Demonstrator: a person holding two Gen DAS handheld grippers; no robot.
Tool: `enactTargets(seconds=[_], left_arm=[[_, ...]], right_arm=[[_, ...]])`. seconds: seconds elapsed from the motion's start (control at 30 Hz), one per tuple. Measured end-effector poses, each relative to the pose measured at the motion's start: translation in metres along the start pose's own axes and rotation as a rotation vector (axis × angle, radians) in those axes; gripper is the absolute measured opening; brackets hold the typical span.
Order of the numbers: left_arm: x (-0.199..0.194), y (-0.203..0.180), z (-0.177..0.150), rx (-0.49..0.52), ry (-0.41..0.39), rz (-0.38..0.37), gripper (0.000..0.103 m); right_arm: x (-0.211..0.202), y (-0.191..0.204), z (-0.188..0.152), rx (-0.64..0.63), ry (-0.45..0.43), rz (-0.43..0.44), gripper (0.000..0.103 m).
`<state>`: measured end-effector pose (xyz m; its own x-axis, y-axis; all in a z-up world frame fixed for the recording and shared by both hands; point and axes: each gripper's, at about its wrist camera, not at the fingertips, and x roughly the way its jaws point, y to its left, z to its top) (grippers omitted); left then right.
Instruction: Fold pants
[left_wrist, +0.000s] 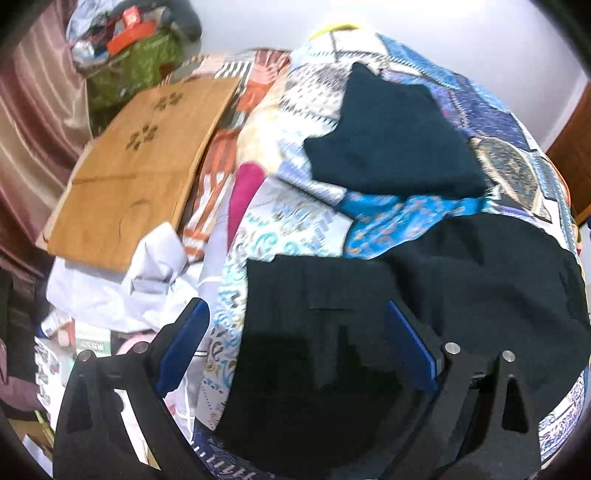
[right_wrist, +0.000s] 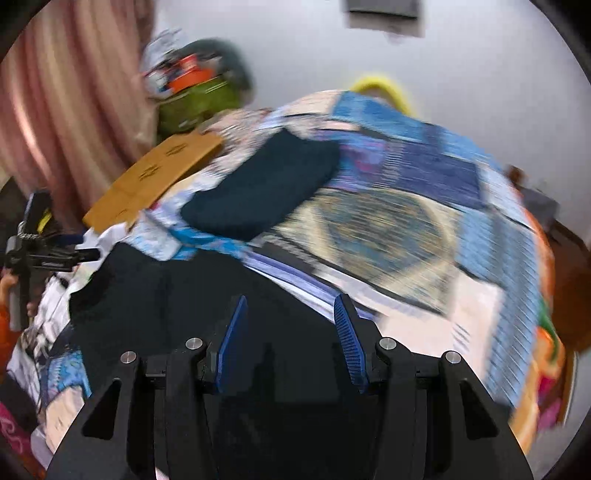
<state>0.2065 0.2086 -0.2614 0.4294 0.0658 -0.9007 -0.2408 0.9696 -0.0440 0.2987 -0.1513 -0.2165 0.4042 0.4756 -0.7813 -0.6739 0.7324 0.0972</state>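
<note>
Lying under both spread tools (left_wrist: 295, 314) (right_wrist: 290, 310), black pants (left_wrist: 480, 280)

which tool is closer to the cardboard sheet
Left. The left tool hangs over the dark pants with the cardboard sheet just ahead on its left; from the right tool it lies farther off.

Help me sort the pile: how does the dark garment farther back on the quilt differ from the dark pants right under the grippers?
The far dark garment is a compact folded bundle; the near dark pants lie spread out, not yet folded. The far one covers a small patch of the patchwork quilt; the pants cover much more. The far one lies beyond both grippers; the left gripper and right gripper hover open over the pants. Both are dark, plain fabric.
</note>
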Motion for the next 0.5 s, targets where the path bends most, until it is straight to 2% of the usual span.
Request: enactTargets(seconds=[0.13,0.23,0.27,0.37,0.4,0.47,0.5], left_arm=[[0.019,0.009,-0.008,0.014,0.052,-0.071,0.087],[0.038,0.010,-0.011,0.007,0.103,-0.103,0.073],[0.044,0.011,-0.011,-0.001,0.116,-0.114,0.066],[0.050,0.011,-0.010,-0.007,0.104,-0.130,0.061],[0.049,0.009,-0.011,-0.007,0.095,-0.151,0.048],[0.050,0.007,-0.010,-0.001,0.094,-0.130,0.036],[0.051,0.006,-0.011,0.013,0.091,-0.111,0.035]], right_arm=[[0.062,0.037,0.025,-0.109,0.091,0.066,0.045],[0.101,0.054,0.034,-0.153,0.159,0.102,0.045],[0.113,0.059,0.037,-0.159,0.179,0.110,0.045],[0.147,0.071,0.045,-0.177,0.244,0.117,0.045],[0.159,0.074,0.047,-0.184,0.273,0.113,0.045],[0.173,0.078,0.050,-0.186,0.302,0.118,0.045],[0.180,0.079,0.050,-0.184,0.325,0.128,0.045]])
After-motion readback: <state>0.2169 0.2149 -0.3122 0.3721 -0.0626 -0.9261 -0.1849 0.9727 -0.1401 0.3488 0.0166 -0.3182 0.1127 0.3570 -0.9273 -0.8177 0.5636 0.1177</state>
